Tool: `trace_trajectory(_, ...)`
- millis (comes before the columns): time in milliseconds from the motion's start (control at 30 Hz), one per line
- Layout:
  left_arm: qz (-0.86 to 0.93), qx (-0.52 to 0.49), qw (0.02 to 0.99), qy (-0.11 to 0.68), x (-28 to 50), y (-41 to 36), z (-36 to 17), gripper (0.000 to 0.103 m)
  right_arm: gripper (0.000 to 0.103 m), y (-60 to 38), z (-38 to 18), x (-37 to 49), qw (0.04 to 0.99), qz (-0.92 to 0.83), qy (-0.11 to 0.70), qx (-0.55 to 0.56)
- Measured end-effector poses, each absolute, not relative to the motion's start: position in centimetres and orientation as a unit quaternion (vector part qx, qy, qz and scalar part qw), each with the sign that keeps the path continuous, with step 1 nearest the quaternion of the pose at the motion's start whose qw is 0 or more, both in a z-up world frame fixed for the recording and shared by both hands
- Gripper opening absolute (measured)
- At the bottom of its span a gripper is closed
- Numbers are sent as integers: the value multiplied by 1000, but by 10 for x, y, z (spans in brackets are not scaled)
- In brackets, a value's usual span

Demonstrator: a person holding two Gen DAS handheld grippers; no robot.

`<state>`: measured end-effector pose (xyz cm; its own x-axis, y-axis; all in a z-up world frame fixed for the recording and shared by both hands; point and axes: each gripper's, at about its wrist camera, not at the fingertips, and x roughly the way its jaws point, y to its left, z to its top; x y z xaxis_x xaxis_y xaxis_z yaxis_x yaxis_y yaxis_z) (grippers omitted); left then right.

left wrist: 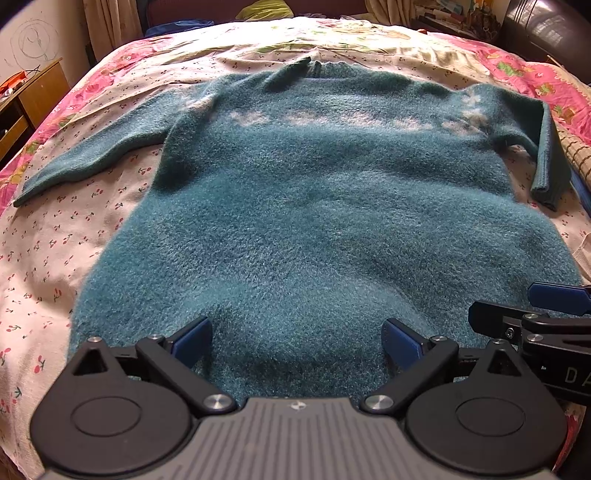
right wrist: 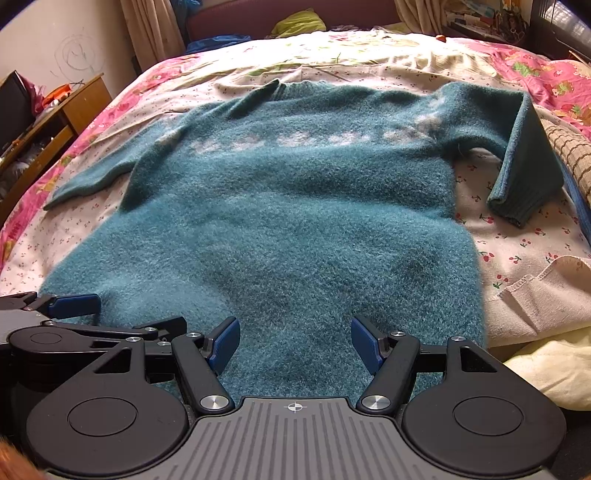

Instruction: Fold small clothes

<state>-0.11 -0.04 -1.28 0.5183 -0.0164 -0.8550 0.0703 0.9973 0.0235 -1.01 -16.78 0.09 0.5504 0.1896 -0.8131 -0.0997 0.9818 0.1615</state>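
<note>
Left gripper [left wrist: 297, 341] jaws apart | right gripper [right wrist: 295, 341] likewise | sweater [left wrist: 314, 206] flat

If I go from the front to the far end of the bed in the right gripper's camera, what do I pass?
Right gripper, open → teal sweater's hem → row of white patches across its chest → sweater's collar → cream flowery bedsheet → yellow-green cloth by the headboard.

Soft daylight from the far end, sharp focus (fisheye-bent edges).
</note>
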Motion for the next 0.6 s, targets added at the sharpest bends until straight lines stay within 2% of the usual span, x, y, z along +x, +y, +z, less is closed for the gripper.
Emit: trace_trajectory(600,-26,27,868,495,-1,-1,-15,103,67,-167,-1,-10,878,82,469,48)
